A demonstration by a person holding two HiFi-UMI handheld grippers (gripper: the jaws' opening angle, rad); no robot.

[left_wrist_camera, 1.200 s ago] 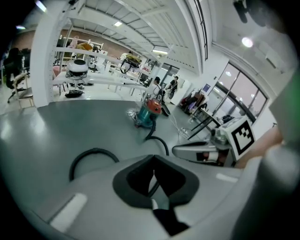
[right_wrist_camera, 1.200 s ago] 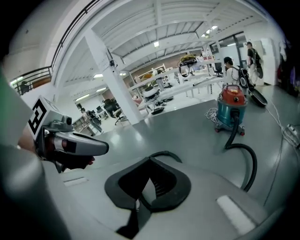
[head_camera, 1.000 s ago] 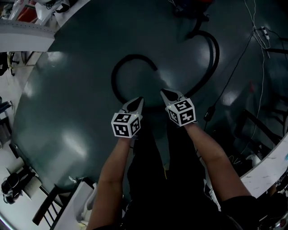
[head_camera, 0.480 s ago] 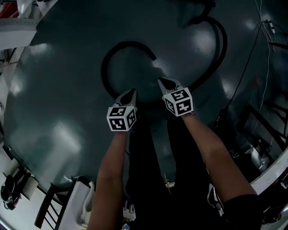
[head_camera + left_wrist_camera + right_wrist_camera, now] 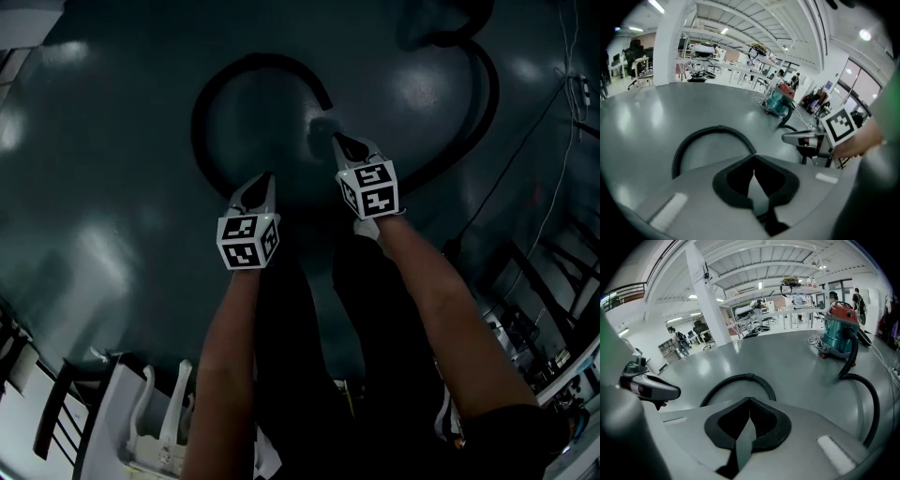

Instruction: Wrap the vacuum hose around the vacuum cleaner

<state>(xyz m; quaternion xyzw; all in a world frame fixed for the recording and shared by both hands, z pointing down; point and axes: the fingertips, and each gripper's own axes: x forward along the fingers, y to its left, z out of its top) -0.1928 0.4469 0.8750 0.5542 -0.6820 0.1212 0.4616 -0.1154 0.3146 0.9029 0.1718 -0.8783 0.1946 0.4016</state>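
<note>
The black ribbed vacuum hose [image 5: 199, 122] lies in two loose loops on the glossy grey floor [image 5: 103, 206]. It runs to the teal, red-lidded canister vacuum cleaner [image 5: 839, 333] well beyond. Open floor surrounds it, and thin black cables [image 5: 511, 162] trail at the right. The left gripper [image 5: 264, 178] and right gripper [image 5: 336, 141] hover near the hose, jaws closed on nothing.

My left forearm [image 5: 228, 356] and right forearm [image 5: 448, 300] stretch forward, angled down. My left tongs [image 5: 263, 179] and right tongs [image 5: 338, 142] sit side by side, apart, each with its jaws pressed together.
</note>
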